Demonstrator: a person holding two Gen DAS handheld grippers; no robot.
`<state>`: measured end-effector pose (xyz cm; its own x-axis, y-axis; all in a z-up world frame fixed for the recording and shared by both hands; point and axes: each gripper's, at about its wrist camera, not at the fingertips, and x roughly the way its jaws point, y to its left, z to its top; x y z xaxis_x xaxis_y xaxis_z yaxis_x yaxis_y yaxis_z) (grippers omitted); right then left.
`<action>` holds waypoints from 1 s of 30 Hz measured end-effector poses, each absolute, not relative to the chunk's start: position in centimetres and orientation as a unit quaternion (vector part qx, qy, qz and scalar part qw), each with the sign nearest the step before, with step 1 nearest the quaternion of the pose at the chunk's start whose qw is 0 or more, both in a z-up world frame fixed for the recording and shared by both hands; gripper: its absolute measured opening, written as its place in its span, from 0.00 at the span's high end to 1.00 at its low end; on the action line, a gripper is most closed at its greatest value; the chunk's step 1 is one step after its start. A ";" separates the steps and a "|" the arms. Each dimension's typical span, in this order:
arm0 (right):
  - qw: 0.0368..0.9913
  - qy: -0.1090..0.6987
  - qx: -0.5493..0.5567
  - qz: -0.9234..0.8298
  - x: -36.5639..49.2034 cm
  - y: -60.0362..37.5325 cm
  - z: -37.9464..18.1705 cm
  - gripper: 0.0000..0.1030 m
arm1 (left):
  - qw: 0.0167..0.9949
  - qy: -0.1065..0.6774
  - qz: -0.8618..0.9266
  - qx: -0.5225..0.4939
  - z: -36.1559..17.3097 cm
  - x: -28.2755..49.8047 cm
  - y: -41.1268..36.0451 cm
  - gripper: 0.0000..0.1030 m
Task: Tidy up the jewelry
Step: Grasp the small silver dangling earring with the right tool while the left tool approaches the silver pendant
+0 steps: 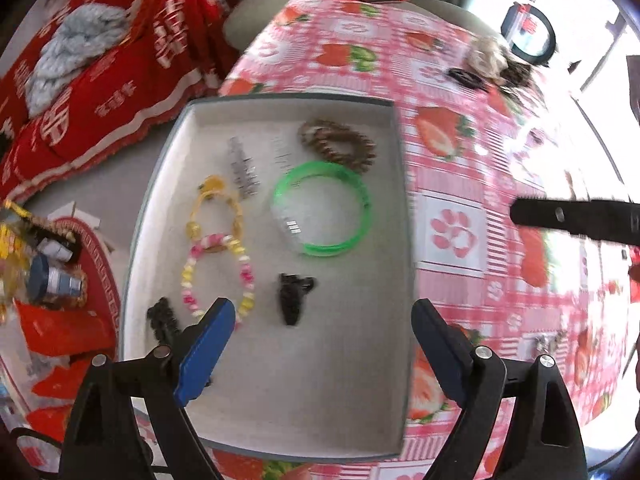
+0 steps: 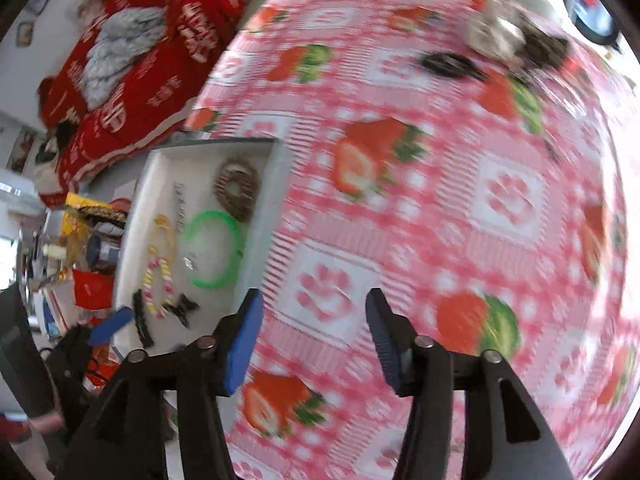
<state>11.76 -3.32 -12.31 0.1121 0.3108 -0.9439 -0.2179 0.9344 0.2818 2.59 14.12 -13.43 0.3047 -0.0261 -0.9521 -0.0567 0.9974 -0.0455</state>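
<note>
A shallow grey tray [image 1: 320, 400] lies on the strawberry tablecloth. In it are a green bangle [image 1: 362, 204], a brown bead bracelet [image 1: 340, 144], a yellow bracelet [image 1: 236, 208], a pink and yellow bead bracelet [image 1: 246, 280], a silver clip [image 1: 242, 168] and two black clips [image 1: 294, 296] [image 1: 162, 318]. My left gripper [image 1: 324, 344] is open and empty above the tray's near half. My right gripper [image 2: 314, 340] is open and empty over the cloth, right of the tray [image 2: 260, 216]. More jewelry [image 2: 496, 36] and a black ring [image 2: 448, 65] lie at the table's far right.
The pink tablecloth [image 1: 460, 160] covers the table. A red sofa cover with a grey cloth [image 1: 76, 48] lies beyond the table on the left. Jars and red bags [image 1: 56, 284] clutter the floor left of the tray. The right gripper's arm [image 1: 576, 220] shows at the right.
</note>
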 end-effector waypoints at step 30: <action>0.730 0.661 0.168 -0.041 0.2 -16.0 -17.9 0.57 | 0.784 0.603 -0.134 0.053 -13.4 3.7 2.7 0.08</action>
